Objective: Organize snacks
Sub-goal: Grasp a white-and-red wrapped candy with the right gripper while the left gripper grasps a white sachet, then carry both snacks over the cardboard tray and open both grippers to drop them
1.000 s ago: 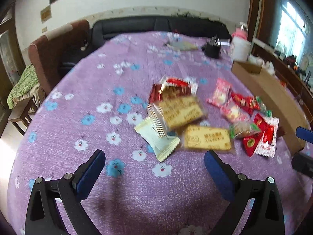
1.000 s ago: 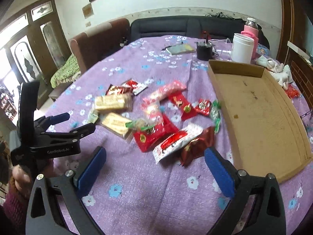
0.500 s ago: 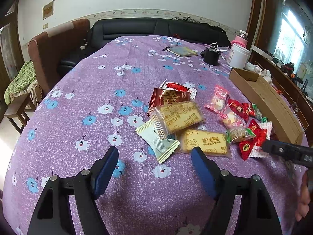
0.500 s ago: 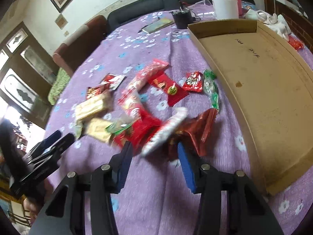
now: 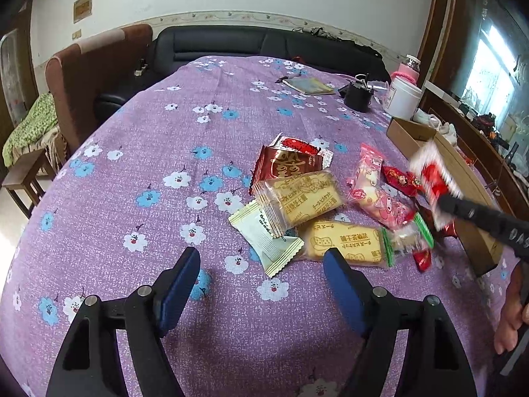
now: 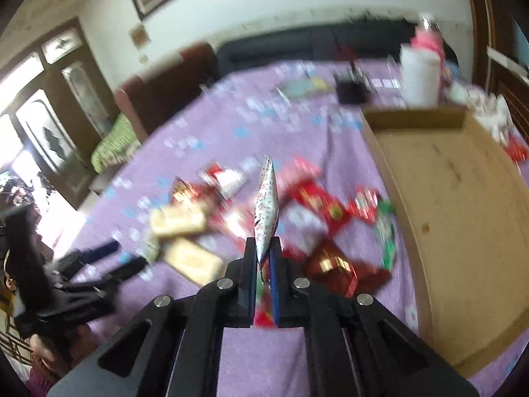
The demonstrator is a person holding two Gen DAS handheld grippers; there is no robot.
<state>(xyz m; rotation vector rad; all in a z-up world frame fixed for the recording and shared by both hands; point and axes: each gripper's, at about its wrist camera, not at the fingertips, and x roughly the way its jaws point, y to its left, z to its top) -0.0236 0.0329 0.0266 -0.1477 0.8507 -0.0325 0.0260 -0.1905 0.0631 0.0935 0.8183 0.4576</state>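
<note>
Packet (image 6: 266, 205) edge-on, lengthwise beyond claw (image 6: 264, 258)

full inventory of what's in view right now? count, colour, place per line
Held packet: 1, white and red, clamped in the right gripper, lifted above the pile.
Biscuit packs: 2, yellow in clear wrap, left side of the pile.
Pale green sachet: 1, under the nearer edge of the upper biscuit pack.
Dark red packet: 1, far side of the biscuit packs.
Pink packets: 2, mid pile.
Small red sweets: several, blurred, count unclear, by the box.
Cardboard box: 1, brown, open and shallow, right of the pile.
White tub: 1, far right.
Black cup: 1, beside the tub.
Tablecloth: purple, floral.
Left gripper: open, holding nothing, near the pile.
Right gripper: shut on the packet.
</note>
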